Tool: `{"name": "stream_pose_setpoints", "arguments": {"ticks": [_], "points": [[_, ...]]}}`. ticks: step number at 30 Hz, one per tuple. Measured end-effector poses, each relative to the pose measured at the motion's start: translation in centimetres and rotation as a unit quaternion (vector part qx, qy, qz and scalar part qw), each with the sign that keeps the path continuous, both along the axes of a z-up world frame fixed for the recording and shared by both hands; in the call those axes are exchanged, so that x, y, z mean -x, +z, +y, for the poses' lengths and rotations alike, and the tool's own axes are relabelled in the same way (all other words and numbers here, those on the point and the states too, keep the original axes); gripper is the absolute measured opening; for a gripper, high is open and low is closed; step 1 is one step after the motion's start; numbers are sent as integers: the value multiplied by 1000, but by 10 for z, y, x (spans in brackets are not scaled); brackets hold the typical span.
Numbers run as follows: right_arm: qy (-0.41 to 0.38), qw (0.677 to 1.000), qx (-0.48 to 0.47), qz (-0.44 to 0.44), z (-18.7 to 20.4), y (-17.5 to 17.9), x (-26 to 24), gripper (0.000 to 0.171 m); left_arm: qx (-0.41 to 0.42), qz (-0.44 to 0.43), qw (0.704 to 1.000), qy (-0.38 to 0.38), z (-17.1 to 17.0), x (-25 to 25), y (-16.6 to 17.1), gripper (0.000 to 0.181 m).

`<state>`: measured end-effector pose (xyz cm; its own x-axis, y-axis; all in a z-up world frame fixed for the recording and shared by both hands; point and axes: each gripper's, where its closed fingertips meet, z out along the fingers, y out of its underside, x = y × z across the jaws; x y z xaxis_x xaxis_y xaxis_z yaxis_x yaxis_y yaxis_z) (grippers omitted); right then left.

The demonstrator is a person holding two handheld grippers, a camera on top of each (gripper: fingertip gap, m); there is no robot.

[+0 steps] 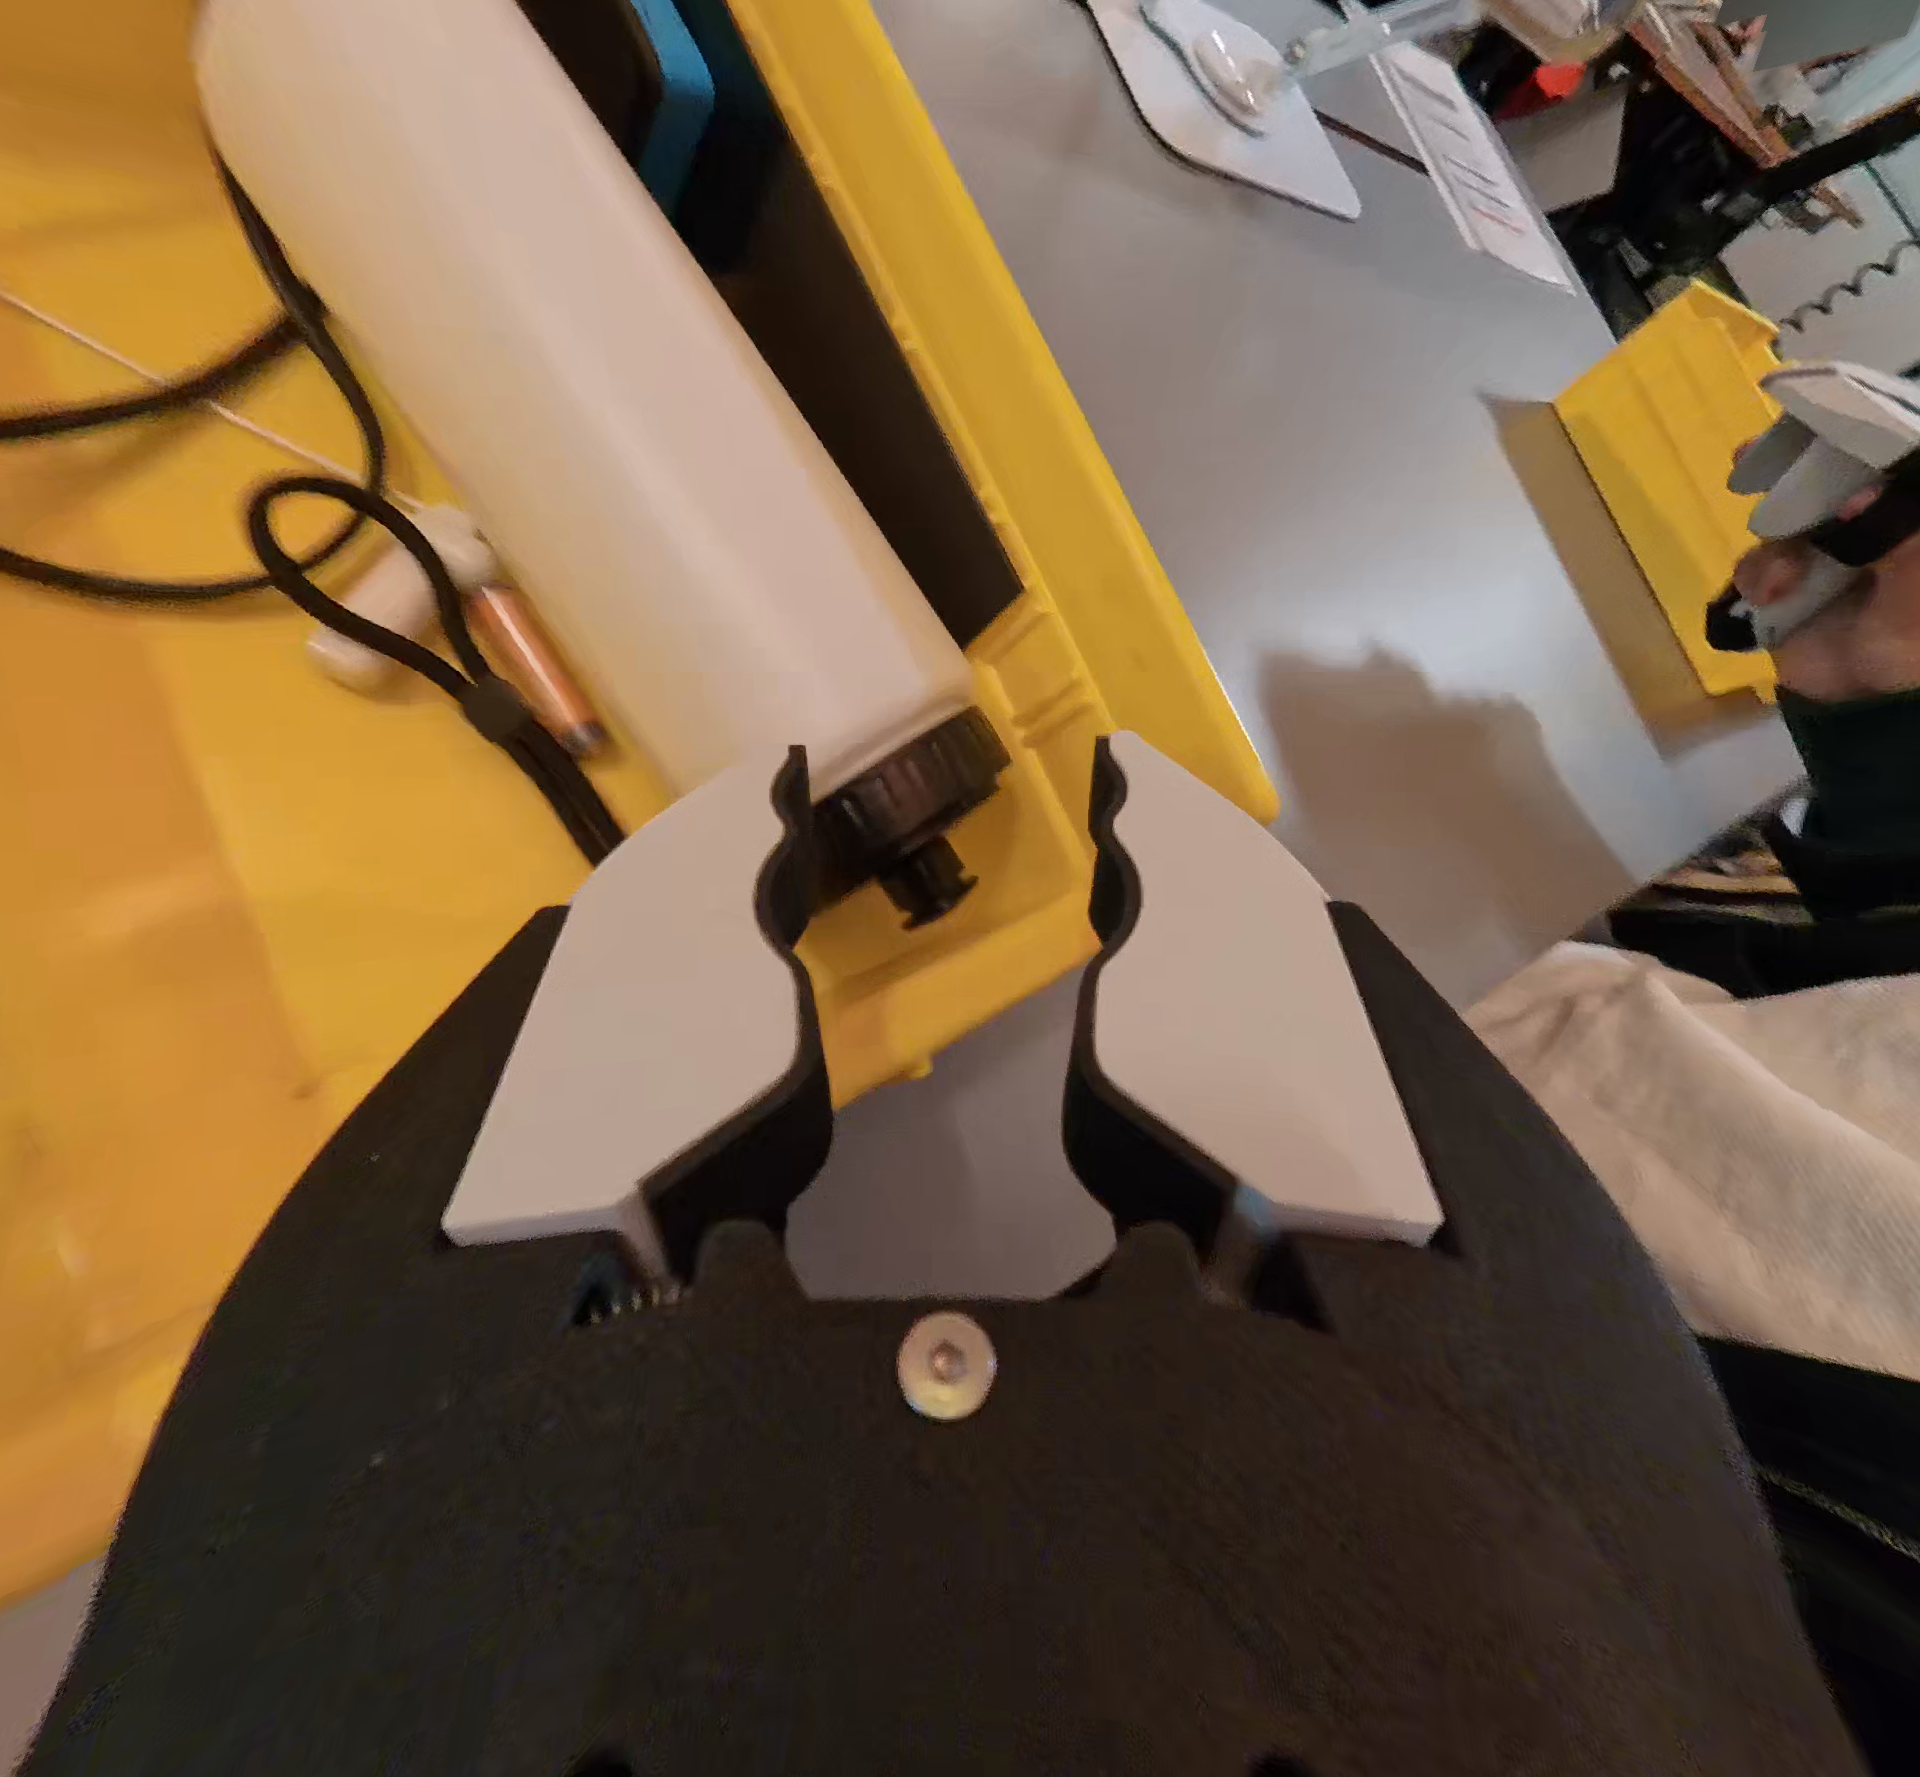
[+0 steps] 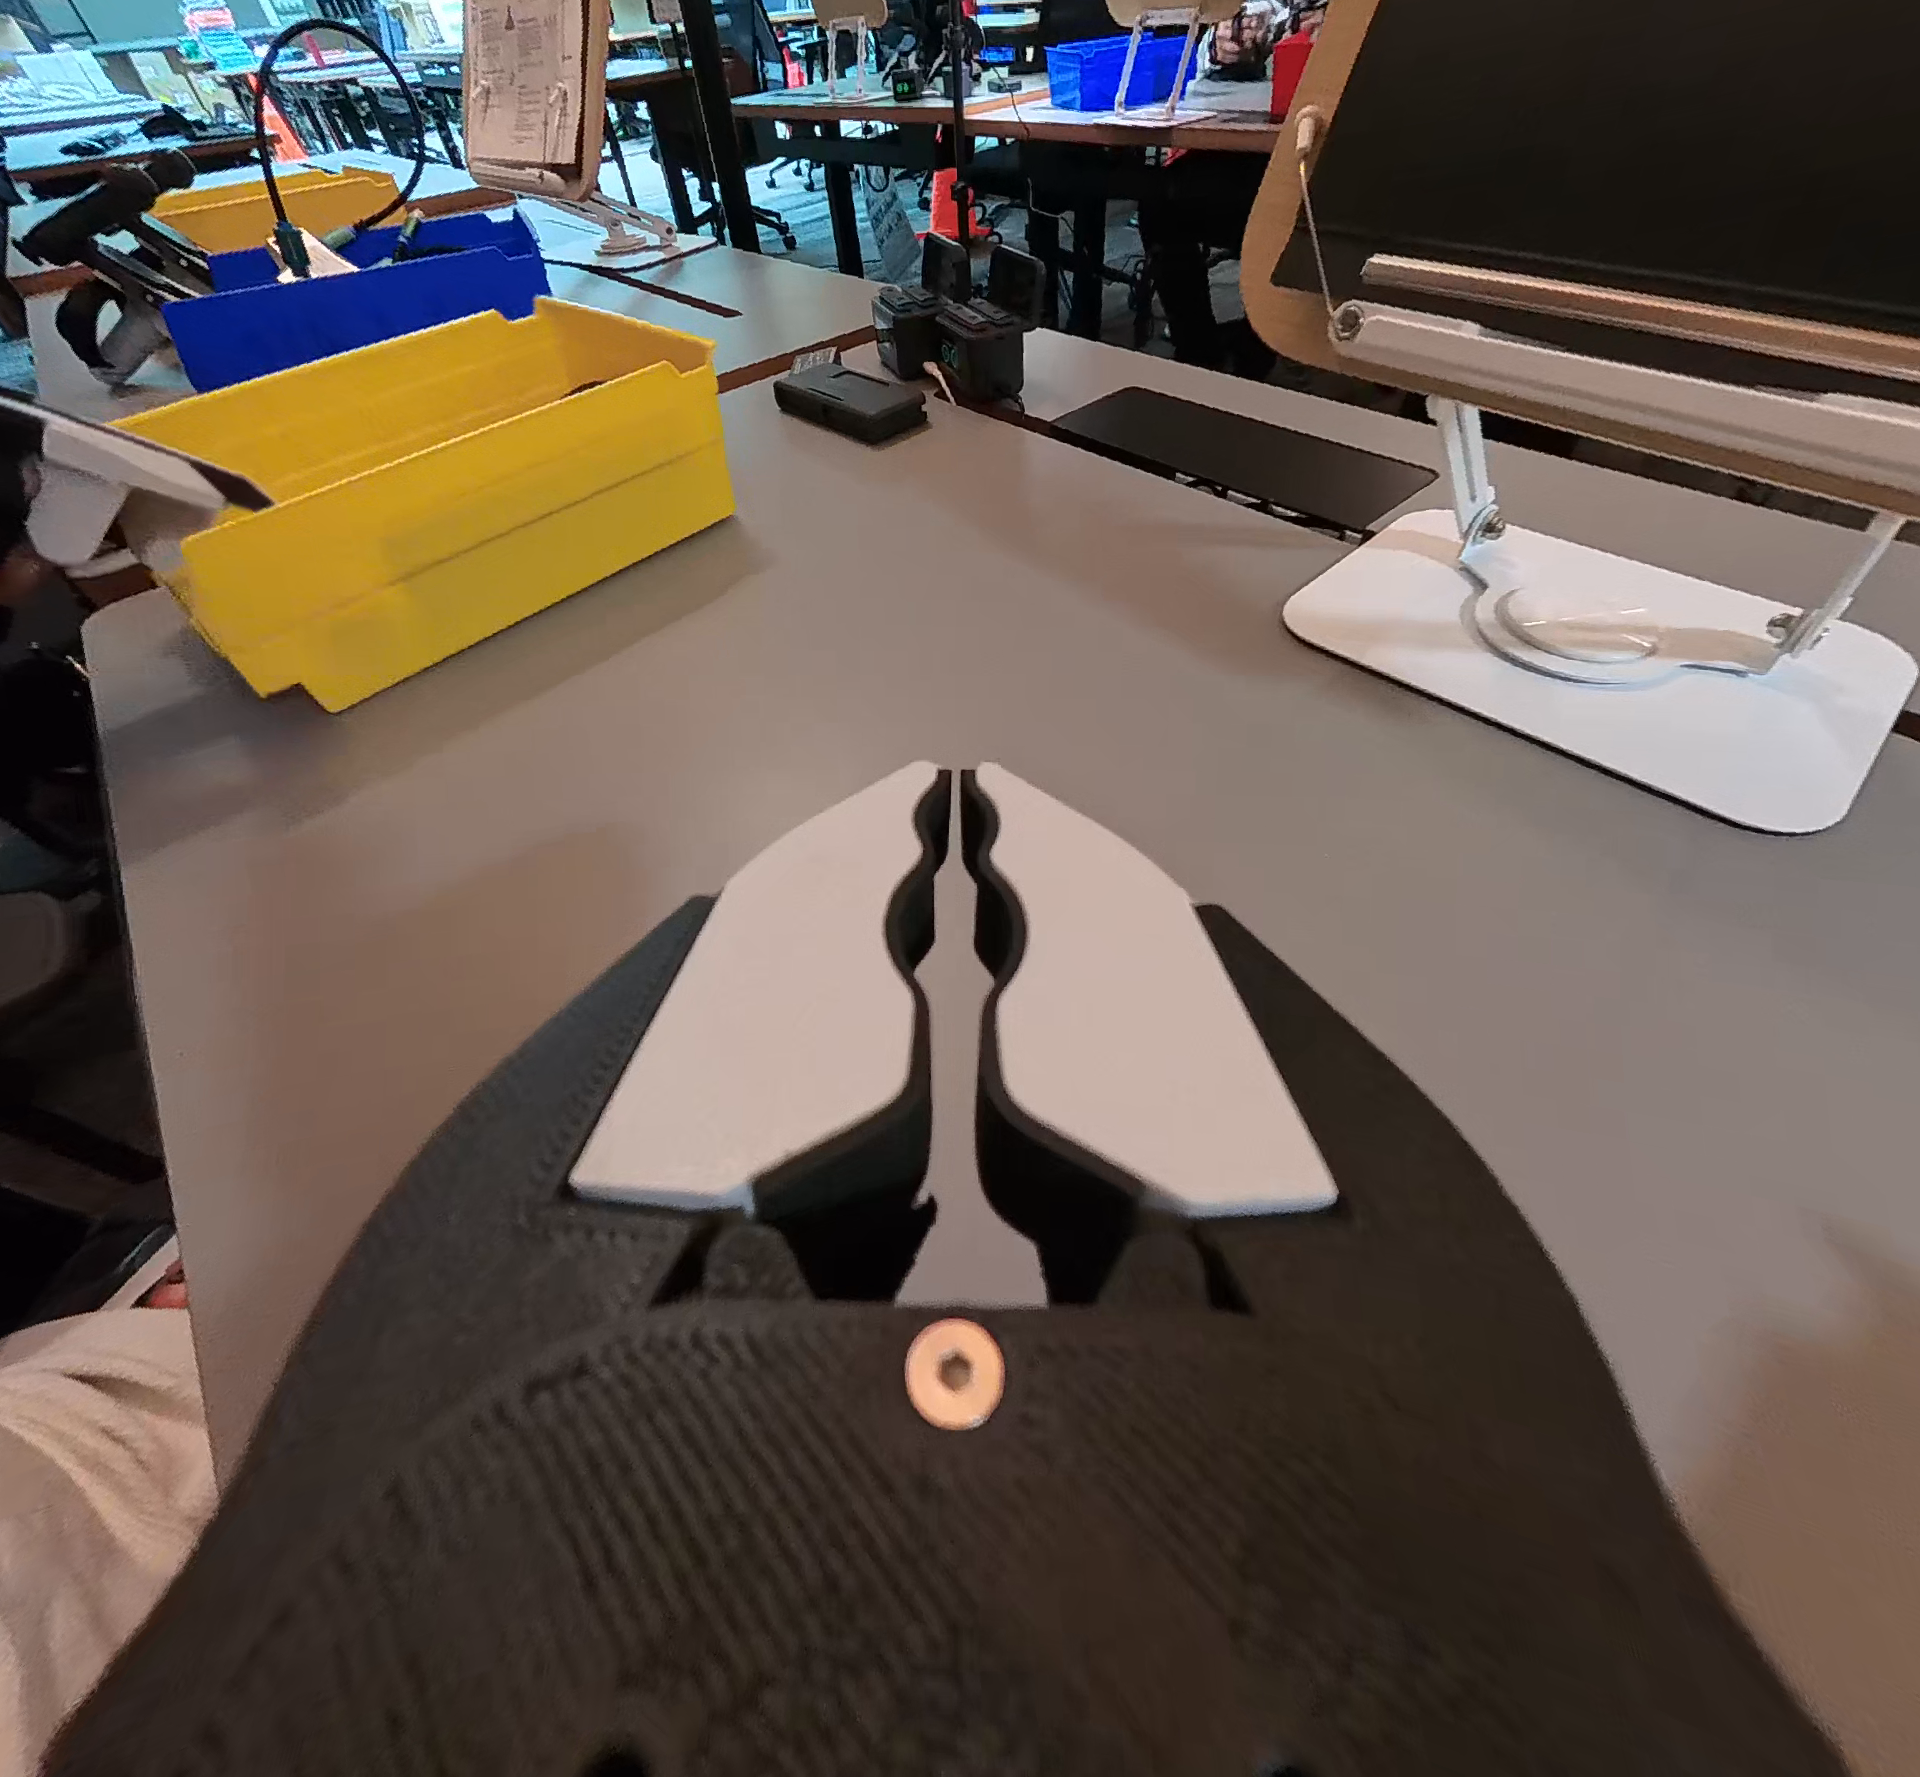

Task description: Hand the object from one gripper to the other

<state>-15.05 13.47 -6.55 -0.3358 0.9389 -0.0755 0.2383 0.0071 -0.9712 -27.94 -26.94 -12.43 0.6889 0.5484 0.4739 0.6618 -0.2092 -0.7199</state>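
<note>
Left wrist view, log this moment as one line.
left gripper: open, at white bottle cap | bottle: in yellow bin | right gripper: shut, empty

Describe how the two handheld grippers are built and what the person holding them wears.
Both the left gripper and the right gripper share one design: a broad black textured 3D-printed body with one silver hex screw at the centre, and two light grey fingers with wavy black inner edges. No cables show on either. The person wears a dark sleeve and pale cream clothing.
</note>
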Motion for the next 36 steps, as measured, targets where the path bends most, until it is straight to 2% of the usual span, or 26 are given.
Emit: {"name": "stream_pose_setpoints", "arguments": {"ticks": [4, 8, 10, 11, 15, 17, 21, 24, 28, 36], "points": [[-5, 1000, -10, 2, 8, 0, -5, 2, 41, 73, 995, 55, -20, 30, 17, 40], [-6, 1000, 8, 10, 16, 4, -9, 2, 218, 103, 968, 68, -45, 59, -3, 32], [-1, 999, 32, 13, 17, 5, -10, 2, 270, 100, 956, 57, -46, 68, -13, 5], [2, 999, 44, 13, 16, 4, -10, 2, 276, 97, 954, 62, -45, 76, -16, 2], [6, 997, 73, 15, 16, 0, -14, 2, 323, 56, 943, 64, -49, 101, -40, 19], [5, 997, 77, 16, 17, -2, -17, 2, 350, 31, 934, 60, -51, 107, -54, 21], [-2, 996, 86, 17, 24, -4, -21, 3, 350, 19, 934, 74, -45, 115, -63, 18], [-4, 994, 107, 23, 28, -3, -22, 3, 288, -34, 955, 63, -30, 111, -69, 21], [-7, 993, 117, 22, 32, -5, -23, 4, 234, -98, 966, 41, -22, 98, -68, 4], [-7, 992, 122, 18, 34, -9, -21, 4, 297, -16, 953, 67, -49, 101, -41, 4]]}}
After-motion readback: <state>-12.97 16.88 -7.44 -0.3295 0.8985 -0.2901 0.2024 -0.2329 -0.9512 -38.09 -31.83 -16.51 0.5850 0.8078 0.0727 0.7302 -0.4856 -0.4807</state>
